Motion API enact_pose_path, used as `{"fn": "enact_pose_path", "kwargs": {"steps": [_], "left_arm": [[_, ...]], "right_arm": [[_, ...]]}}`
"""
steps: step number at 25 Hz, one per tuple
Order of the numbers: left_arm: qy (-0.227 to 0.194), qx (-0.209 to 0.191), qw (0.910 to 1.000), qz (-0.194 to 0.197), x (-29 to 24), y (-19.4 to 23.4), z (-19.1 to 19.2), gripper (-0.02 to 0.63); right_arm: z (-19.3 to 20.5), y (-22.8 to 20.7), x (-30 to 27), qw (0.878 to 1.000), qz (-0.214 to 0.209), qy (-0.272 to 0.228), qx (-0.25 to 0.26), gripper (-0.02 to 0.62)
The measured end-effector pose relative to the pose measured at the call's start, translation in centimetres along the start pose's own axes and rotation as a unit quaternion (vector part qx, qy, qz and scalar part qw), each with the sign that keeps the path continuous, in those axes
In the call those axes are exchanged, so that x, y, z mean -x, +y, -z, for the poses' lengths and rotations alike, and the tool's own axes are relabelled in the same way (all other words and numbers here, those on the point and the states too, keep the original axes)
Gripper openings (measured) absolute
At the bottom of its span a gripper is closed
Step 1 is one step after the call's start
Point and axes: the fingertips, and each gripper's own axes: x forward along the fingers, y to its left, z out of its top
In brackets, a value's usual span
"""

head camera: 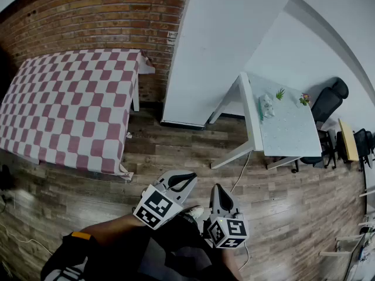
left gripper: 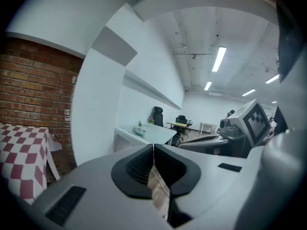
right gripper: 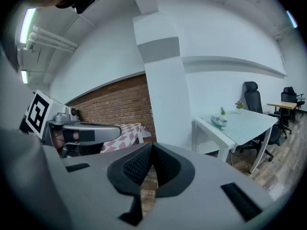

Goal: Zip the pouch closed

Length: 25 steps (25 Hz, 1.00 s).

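Observation:
A small pale green pouch (head camera: 266,105) lies on the white table (head camera: 287,139) at the right of the head view, far from both grippers. It shows small and distant in the left gripper view (left gripper: 139,131) and in the right gripper view (right gripper: 218,121); I cannot tell how its zip stands. My left gripper (head camera: 186,179) and right gripper (head camera: 218,187) hang side by side over the wooden floor, close to my body. The left gripper (left gripper: 153,146) is shut with its tips touching and nothing between them. The right gripper (right gripper: 152,145) is likewise shut and empty.
A table with a red-and-white checked cloth (head camera: 70,104) stands at the left by the brick wall. A white pillar (head camera: 217,45) rises between the two tables. Two small plants (head camera: 280,93) share the white table. Office chairs (head camera: 328,101) stand beyond it. A cable (head camera: 240,174) trails on the floor.

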Motion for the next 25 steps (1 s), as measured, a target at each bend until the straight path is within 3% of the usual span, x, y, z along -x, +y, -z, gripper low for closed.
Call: {"fn": "enact_pose_path", "kwargs": {"steps": [17,25], "left_arm": [[0.003,0.000,1.0000,-0.005,-1.5,-0.1,-0.2,0.014],[0.009,0.003,0.9999,-0.004,-5.3,-0.9,-0.8,0.014]], "right_arm": [[-0.3,-1.4,0.0,1.000,0.000,-0.002,-0.007,0.014],[-0.8,-5.4,-0.4,1.000,0.007,-0.001,-0.001,0.015]]}}
